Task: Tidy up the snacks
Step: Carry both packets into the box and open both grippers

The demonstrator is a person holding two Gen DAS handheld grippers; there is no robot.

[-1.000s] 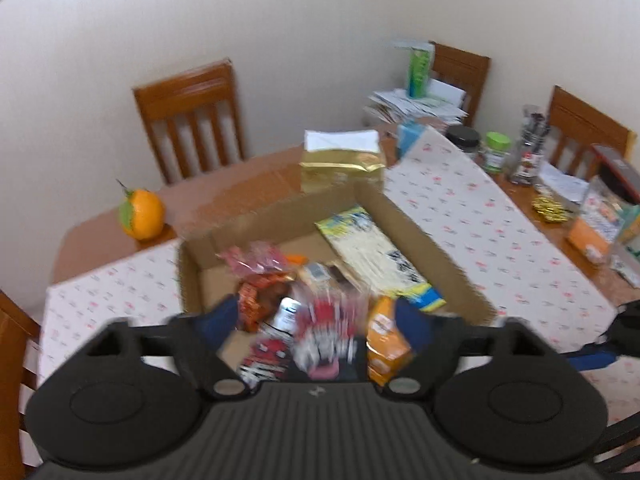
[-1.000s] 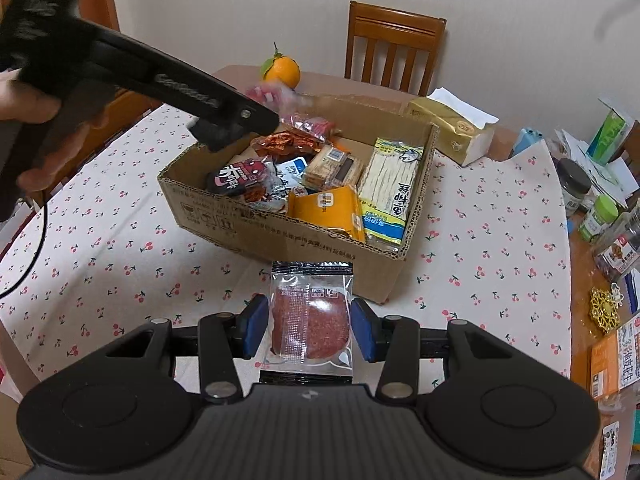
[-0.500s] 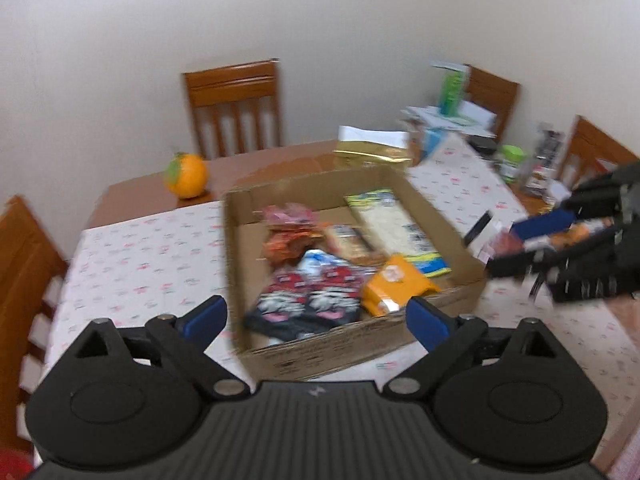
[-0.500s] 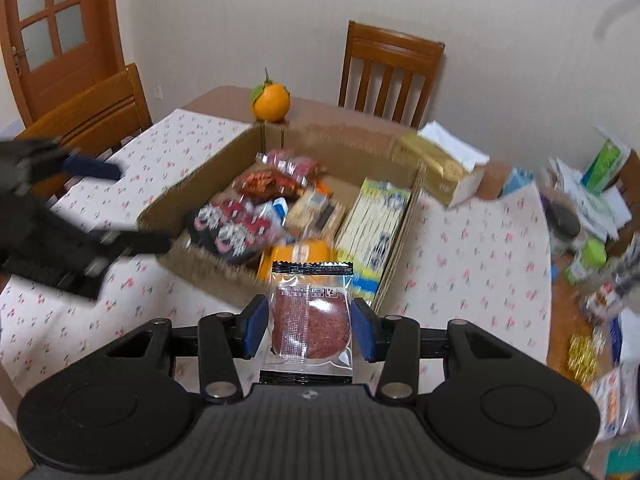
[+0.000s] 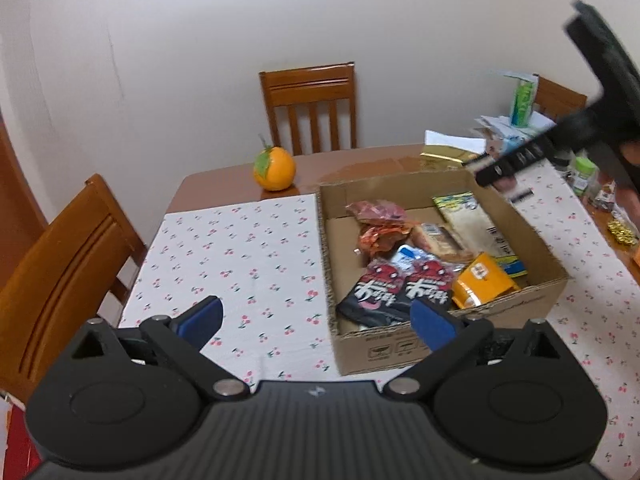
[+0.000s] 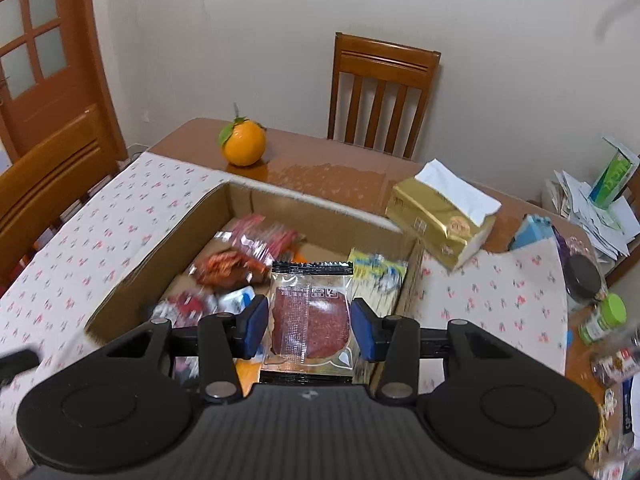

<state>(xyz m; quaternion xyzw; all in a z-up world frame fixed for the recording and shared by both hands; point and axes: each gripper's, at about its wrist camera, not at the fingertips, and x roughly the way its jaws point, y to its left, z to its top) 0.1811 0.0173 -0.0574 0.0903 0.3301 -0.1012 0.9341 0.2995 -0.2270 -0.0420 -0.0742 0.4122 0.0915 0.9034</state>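
Nearest the lens in the right wrist view, the right gripper (image 6: 308,326) holds a clear meat-slice packet (image 6: 309,318) pinched between its blue pads, the packet standing upright. Half a second ago that packet hung short of the cardboard box (image 6: 180,236); now it hovers above the box's near right part, over the snacks inside, at about 12 o'clock from the gripper body. By my reading the carry is nearly done and a release comes next.

In the left wrist view, the left gripper (image 5: 316,322) is spread wide and holds nothing (a second ago it was down over the box with a snack between its fingers). It has since pulled back toward the near left, so the box now lies at its 1 o'clock, with the twin black-and-red packets (image 5: 394,290) just inside the near wall. That retreat leaves the box free for the incoming hand.

Further out, at 11 o'clock from the box, an orange (image 5: 275,168) sits on bare wood beyond the cherry-print tablecloth (image 5: 240,256). A gold tissue pack (image 6: 444,220) rests at the box's far right corner.
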